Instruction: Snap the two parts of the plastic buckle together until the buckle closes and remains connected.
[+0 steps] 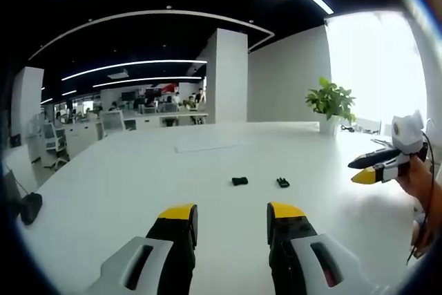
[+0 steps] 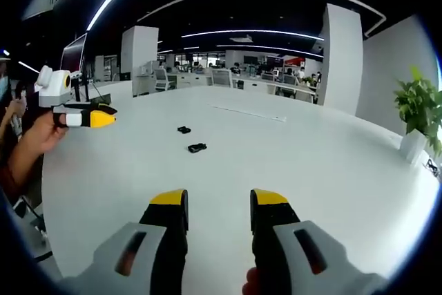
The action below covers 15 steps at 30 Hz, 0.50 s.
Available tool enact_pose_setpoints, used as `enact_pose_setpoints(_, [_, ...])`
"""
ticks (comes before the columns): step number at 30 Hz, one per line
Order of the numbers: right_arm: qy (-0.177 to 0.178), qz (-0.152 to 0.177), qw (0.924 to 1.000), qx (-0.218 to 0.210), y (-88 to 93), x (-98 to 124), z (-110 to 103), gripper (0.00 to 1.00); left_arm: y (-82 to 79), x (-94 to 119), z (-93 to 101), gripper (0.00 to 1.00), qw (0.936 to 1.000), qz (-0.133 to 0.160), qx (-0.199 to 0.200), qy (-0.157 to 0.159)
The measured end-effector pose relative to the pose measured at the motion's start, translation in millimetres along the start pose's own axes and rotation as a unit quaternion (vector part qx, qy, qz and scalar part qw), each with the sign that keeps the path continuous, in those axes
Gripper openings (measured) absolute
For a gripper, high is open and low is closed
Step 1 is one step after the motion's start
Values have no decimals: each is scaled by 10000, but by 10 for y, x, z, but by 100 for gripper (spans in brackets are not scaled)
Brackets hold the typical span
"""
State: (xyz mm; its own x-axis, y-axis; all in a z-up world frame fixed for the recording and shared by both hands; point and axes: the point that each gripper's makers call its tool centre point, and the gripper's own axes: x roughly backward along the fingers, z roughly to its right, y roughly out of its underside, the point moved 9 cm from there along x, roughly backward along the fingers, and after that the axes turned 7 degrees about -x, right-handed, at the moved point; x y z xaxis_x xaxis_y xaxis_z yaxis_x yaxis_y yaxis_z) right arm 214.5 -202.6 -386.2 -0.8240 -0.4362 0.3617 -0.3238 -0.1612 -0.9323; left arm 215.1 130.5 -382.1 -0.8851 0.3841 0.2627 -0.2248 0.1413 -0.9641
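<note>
Left gripper (image 1: pixel 231 213): bottom centre of the left gripper view, jaws wide, holding nothing.
Right gripper (image 2: pixel 219 200): bottom centre of the right gripper view, jaws spread, nothing between them.
Buckle parts: two black pieces (image 1: pixel 239 181) (image 1: pixel 282 182) lie apart on the white table (image 1: pixel 138 191), mid-frame, ahead of both grippers.
Potted plant (image 1: pixel 331 105): right, at the table's far edge.

Bright, sharp frames. Ceiling light strips (image 1: pixel 131 63) bow with fisheye distortion; window (image 1: pixel 373 67) glare overexposes at 2 o'clock; desk (image 1: pixel 207 170) shadows faint.
</note>
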Motion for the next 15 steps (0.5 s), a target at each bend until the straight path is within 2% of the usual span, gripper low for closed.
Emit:
enact_pose_setpoints(8, [-108,-8,9999,-8,-83,-114,11,36,-98,-62,21,40,9999,56,-61,69])
enact_pose_setpoints(15, [-171,-41,9998,37,-143,-182,12,36,-90,-128,32,41,9999,37,-2,164])
